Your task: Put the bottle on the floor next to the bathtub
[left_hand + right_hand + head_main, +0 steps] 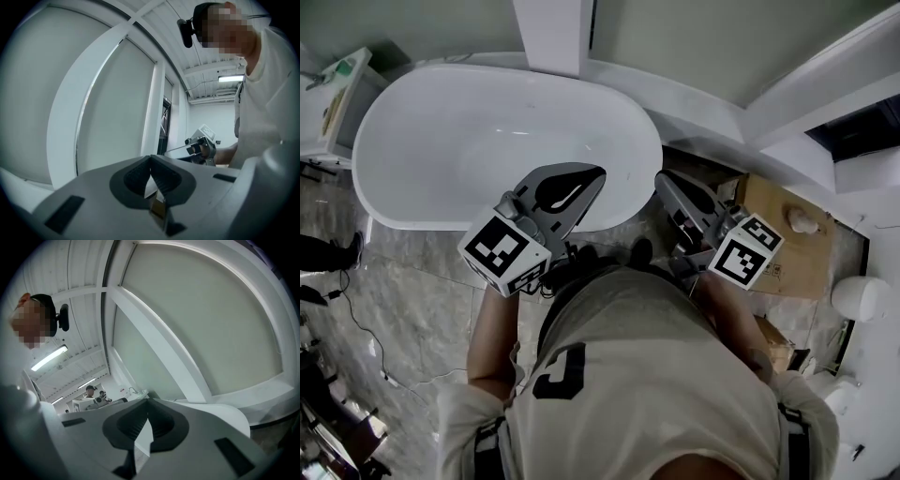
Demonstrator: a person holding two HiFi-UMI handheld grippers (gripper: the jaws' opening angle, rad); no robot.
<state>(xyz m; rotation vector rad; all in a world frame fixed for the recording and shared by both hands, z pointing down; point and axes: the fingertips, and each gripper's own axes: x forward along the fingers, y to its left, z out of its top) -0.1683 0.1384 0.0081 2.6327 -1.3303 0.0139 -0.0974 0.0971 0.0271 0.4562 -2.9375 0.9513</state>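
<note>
No bottle shows clearly in any view. The white oval bathtub [487, 131] stands on the marble floor ahead of me. I hold both grippers close to my chest, tilted upward. The left gripper [598, 174] hangs over the tub's near rim with its jaws together and nothing between them. In the left gripper view its tips [150, 159] meet against a pale wall and window frame. The right gripper [662, 180] is just right of the tub's end, also shut and empty. Its tips [148, 402] touch in the right gripper view, which faces a white window frame.
A cardboard box [773, 253] lies on the floor to the right of the tub, with a small pale object [803, 222] on it. A round white fixture [860, 298] sits further right. A cable [358, 330] and someone's dark shoes [326, 253] are at the left.
</note>
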